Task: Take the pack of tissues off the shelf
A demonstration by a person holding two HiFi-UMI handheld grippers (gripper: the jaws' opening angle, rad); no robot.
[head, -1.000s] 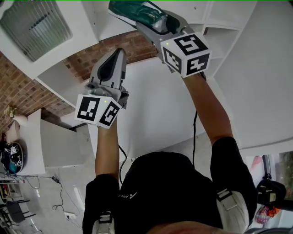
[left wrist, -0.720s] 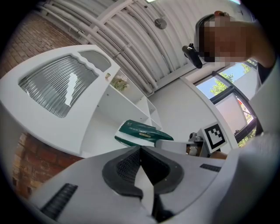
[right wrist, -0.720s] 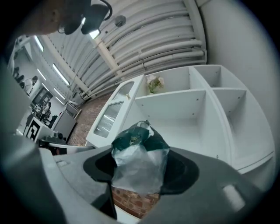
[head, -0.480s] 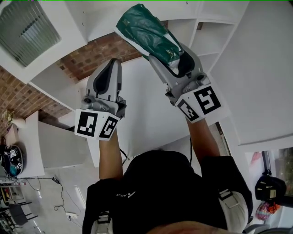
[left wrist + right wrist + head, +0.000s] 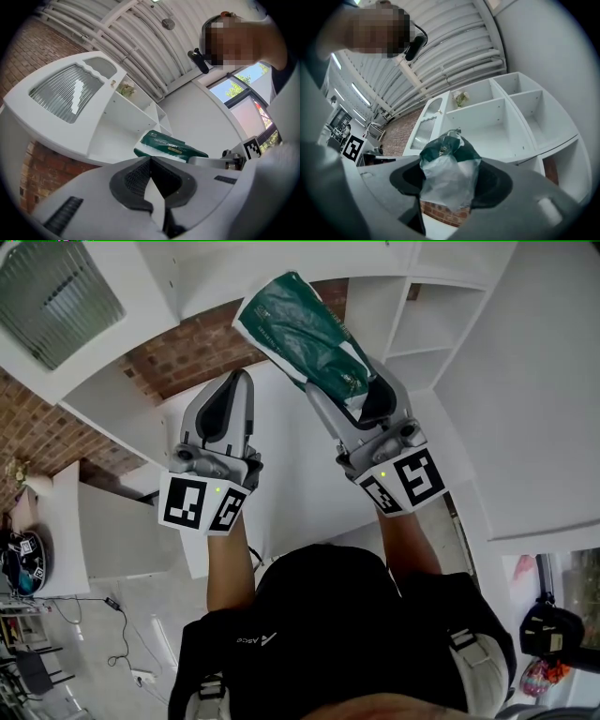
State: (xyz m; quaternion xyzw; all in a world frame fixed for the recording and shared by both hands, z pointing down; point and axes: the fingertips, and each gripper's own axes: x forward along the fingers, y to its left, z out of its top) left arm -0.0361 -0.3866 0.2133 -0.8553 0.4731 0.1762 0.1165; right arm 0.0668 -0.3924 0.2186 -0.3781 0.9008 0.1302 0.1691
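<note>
The right gripper (image 5: 447,187) has its 2 jaws clamped on the near end of the crinkled green-and-white plastic pack of tissues (image 5: 446,161). The pack sticks out past the jaw tips, in front of the white open shelf unit (image 5: 501,117). The left gripper (image 5: 150,164) has its jaws pressed together with nothing between them. From there, the pack lies beyond their tips and slightly to the right.

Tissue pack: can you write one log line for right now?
right gripper: shut on pack | left gripper: shut, empty | pack: in the air, off shelf
</note>
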